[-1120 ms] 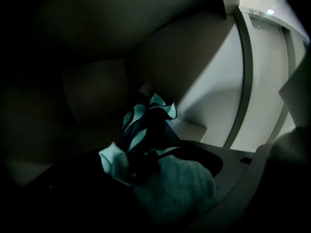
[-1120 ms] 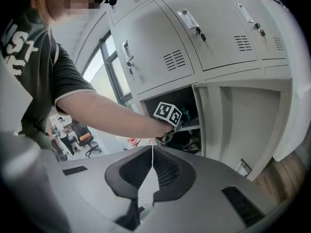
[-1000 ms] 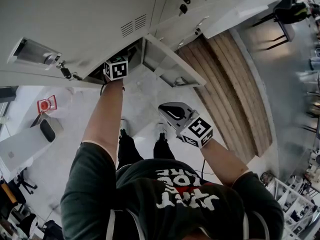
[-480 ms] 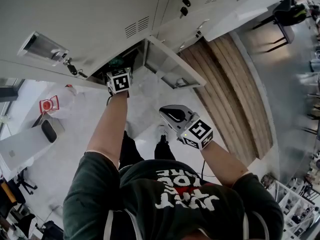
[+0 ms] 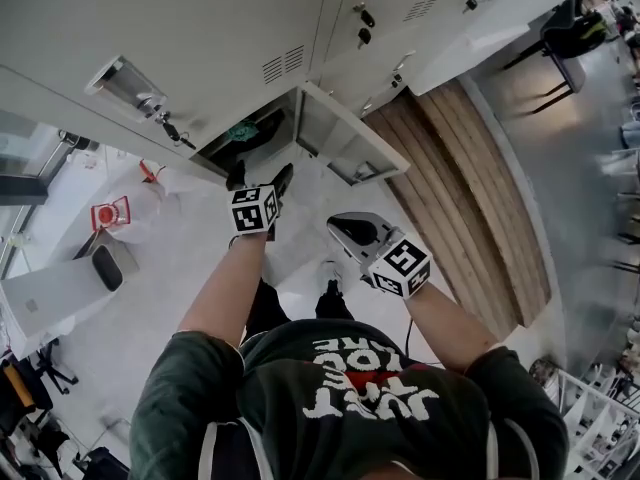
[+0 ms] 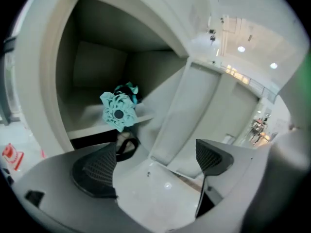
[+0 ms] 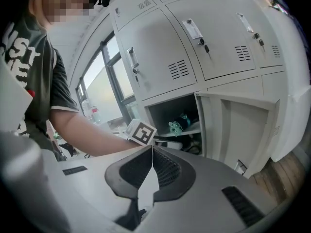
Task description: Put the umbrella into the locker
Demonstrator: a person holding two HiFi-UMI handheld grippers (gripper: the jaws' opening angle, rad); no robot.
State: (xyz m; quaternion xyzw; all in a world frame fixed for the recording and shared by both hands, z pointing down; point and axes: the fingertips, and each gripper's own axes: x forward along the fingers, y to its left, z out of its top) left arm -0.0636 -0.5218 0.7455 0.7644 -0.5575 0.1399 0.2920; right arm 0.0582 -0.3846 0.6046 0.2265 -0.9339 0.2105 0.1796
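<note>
The folded teal umbrella [image 6: 118, 111] lies on a shelf inside the open locker [image 5: 262, 128], its black wrist strap [image 6: 127, 147] hanging over the shelf edge. It also shows in the head view [image 5: 243, 131] and in the right gripper view [image 7: 178, 125]. My left gripper [image 6: 153, 166] is open and holds nothing. It hangs just outside the locker mouth [image 5: 258, 180], pointing in at the umbrella. My right gripper [image 7: 152, 152] is shut with nothing in it. It hovers to the right [image 5: 350, 230], back from the lockers.
The locker door [image 5: 345, 143] stands swung out to the right of the opening, between the two grippers. Closed lockers with keys [image 5: 160, 118] fill the wall above. A strip of wooden floor [image 5: 470, 188] runs at the right. A grey bin [image 5: 100, 263] sits at the left.
My left gripper has drawn back out of the locker towards me, and its jaws have opened. The umbrella stays on the shelf. My right gripper has hardly moved.
</note>
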